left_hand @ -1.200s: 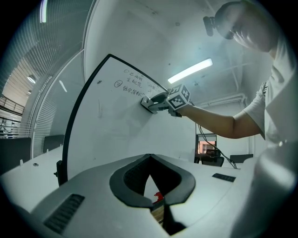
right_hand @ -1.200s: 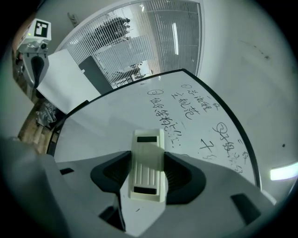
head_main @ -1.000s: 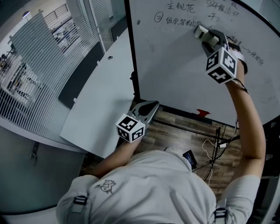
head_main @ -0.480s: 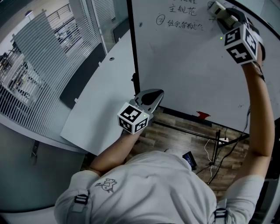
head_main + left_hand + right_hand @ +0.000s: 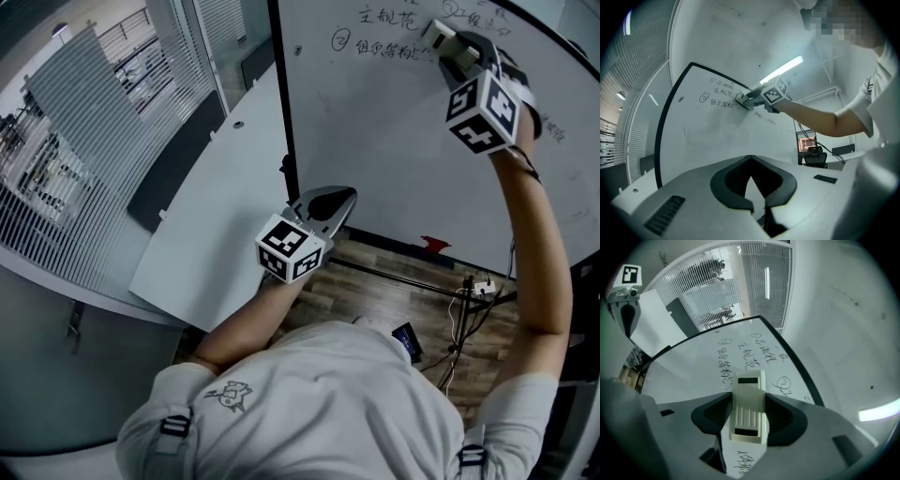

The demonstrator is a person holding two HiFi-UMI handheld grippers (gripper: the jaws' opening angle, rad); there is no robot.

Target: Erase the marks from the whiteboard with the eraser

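Note:
The whiteboard point(image 5: 375, 141) stands upright with black handwritten marks point(image 5: 380, 45) near its top. My right gripper point(image 5: 448, 49) is raised against the board, shut on a white eraser point(image 5: 749, 406) that presses on the surface beside the writing point(image 5: 725, 365). The eraser point(image 5: 439, 36) shows at the top of the head view. More marks point(image 5: 743, 464) lie just below the eraser in the right gripper view. My left gripper point(image 5: 328, 208) hangs low near the board's bottom left corner, shut and empty; from it I see the board point(image 5: 708, 136) and the right gripper point(image 5: 746, 101) on the writing.
A white table point(image 5: 216, 206) runs along the left of the board. Glass walls with blinds point(image 5: 103, 122) are farther left. Under the board are its stand, cables point(image 5: 464, 300) on the wooden floor and a red clip point(image 5: 433, 244) on the bottom rail.
The right gripper with the eraser swept up and right half a second ago, then came back left and down onto the second line of writing. The left gripper rose slightly.

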